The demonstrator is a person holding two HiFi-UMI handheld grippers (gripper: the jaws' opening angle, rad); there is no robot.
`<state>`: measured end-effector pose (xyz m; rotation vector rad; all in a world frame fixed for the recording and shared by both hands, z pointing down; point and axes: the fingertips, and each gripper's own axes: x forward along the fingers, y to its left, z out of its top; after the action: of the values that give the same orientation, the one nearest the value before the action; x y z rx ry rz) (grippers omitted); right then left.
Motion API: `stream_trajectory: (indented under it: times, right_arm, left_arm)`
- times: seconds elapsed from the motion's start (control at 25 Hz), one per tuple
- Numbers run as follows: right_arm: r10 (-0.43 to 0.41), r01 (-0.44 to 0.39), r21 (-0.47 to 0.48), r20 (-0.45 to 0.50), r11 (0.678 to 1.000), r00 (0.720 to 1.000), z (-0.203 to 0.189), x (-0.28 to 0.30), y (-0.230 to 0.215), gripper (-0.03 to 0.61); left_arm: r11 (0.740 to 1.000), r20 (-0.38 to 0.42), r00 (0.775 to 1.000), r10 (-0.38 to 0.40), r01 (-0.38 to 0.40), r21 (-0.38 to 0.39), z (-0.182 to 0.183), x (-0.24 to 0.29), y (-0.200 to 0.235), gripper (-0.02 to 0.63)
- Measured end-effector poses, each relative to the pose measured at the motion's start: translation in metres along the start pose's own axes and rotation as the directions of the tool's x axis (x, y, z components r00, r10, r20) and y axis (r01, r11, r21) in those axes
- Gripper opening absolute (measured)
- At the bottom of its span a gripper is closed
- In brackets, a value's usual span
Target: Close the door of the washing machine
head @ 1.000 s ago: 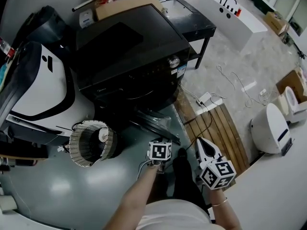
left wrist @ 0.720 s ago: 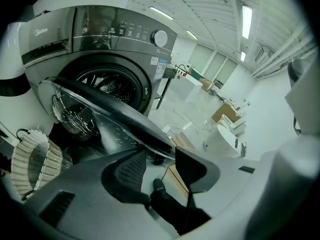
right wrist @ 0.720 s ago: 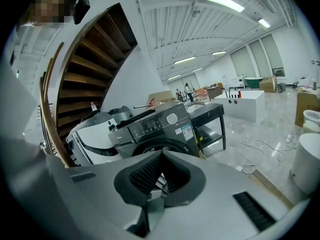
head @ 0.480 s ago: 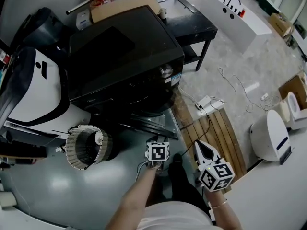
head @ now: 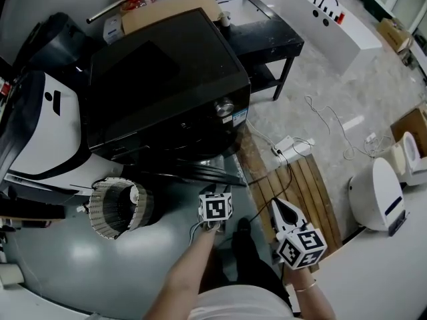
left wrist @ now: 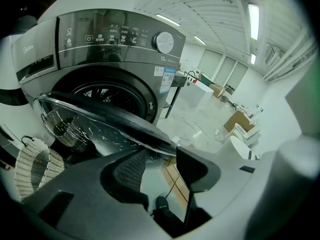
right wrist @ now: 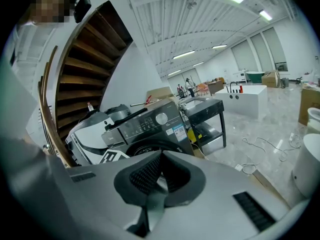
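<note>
Door (left wrist: 110, 120) of the washer (head: 167, 79): it stands swung open, and its dark rim and glass pane run low across the front of the drum opening. In the head view it lies at the washer's 6 o'clock edge, just beyond the left gripper (left wrist: 162, 161).

Left gripper: the jaws are apart and opening. Nothing is between the pads, and only floor and a cable show through the gap. The tips are near the door's rim; contact cannot be made out.

Right gripper (right wrist: 160, 156): the pads meet at the tips with nothing held. In the head view it hangs at 5 o'clock, well apart from the washer.

Surface: a glossy grey-green floor (head: 100, 265) fills 6 to 9 o'clock and carries a round wicker basket (head: 117, 209) at 8 o'clock. Wooden slats (head: 303, 179) lie at 4 o'clock. Pale stone flooring (head: 333, 79) with loose cables (head: 333, 125) spreads at 2 to 3 o'clock.

Room: a black table (head: 263, 29) stands at 1 o'clock, just beside the washer. A wooden stair (right wrist: 85, 54) rises at 10 o'clock in the right gripper view, under a ribbed ceiling (right wrist: 200, 14) with strip lights.
</note>
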<state>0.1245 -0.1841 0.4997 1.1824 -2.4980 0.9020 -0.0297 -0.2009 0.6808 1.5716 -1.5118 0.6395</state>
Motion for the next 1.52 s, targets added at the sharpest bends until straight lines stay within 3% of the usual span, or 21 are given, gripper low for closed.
stream_trajectory:
  times: [0.84,1.52]
  right_arm:
    - [0.003,-0.001,0.022,-0.07,1.0,0.998,0.004,0.033,-0.064,0.007]
    - [0.013,-0.012,0.012,-0.104,1.0,0.994,0.003,0.053,-0.084,0.007]
  left_arm:
    - [0.996,0.121,0.989,0.086,-0.084,-0.021,0.102,0.066,0.01,0.213]
    - [0.99,0.18,0.975,0.133,-0.123,-0.066,0.151,0.09,0.027,0.212]
